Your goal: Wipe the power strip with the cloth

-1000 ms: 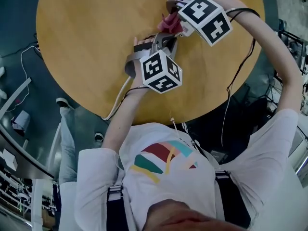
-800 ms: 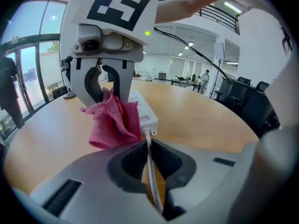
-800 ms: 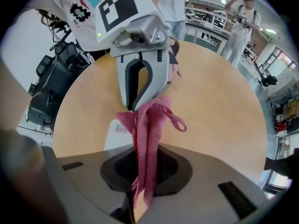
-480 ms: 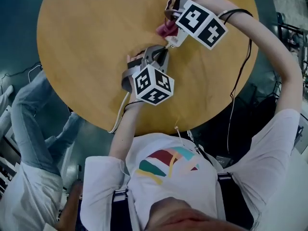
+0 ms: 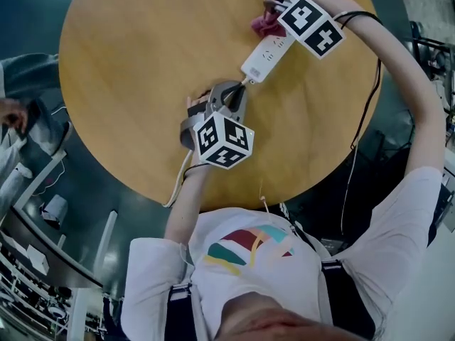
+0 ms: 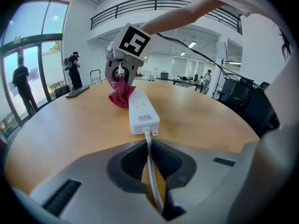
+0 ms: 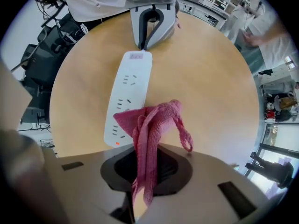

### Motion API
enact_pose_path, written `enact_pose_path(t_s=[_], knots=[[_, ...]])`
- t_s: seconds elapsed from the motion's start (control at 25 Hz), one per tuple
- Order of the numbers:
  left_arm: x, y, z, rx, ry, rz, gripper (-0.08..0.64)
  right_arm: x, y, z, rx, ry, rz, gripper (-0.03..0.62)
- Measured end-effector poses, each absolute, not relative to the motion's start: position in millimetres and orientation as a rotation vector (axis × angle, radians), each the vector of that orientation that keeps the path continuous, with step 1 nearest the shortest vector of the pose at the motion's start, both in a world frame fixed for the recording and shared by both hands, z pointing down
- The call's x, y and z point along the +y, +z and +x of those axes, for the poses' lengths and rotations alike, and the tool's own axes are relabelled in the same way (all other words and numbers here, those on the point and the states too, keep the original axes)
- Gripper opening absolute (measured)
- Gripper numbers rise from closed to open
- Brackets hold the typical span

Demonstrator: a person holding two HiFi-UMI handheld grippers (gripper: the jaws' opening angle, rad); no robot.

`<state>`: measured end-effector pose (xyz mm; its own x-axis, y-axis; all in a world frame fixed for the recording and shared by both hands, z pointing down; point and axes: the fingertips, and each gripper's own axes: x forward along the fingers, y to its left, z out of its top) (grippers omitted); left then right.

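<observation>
1. The power strip (image 5: 268, 57) lies flat on the round table (image 5: 128, 69), lengthwise between the two grippers.
2. The left gripper (image 6: 149, 148) is clamped on the cord (image 6: 148, 136) right where it leaves the strip's near end. Judged purpose: pinning the strip so it doesn't slide under wiping.
3. The right gripper (image 7: 145, 171) is clenched on the pink cloth (image 7: 147, 134), with the bunched fabric hanging out of its jaws.
4. The cloth touches the strip's far end, by the red indicator, and covers part of the sockets there.
5. Judged step: mid-wipe at the far end, with the near sockets uncovered.
</observation>
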<state>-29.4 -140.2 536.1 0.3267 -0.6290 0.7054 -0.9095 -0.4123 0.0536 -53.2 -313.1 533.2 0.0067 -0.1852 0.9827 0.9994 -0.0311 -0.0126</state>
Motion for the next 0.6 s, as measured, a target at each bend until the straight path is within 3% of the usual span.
enact_pose_path(t_s=[0.6], knots=[[-139, 538, -28, -1.343, 0.844, 2.151, 0.066, -370, 535, -44, -1.171, -1.245, -0.877, 0.040]])
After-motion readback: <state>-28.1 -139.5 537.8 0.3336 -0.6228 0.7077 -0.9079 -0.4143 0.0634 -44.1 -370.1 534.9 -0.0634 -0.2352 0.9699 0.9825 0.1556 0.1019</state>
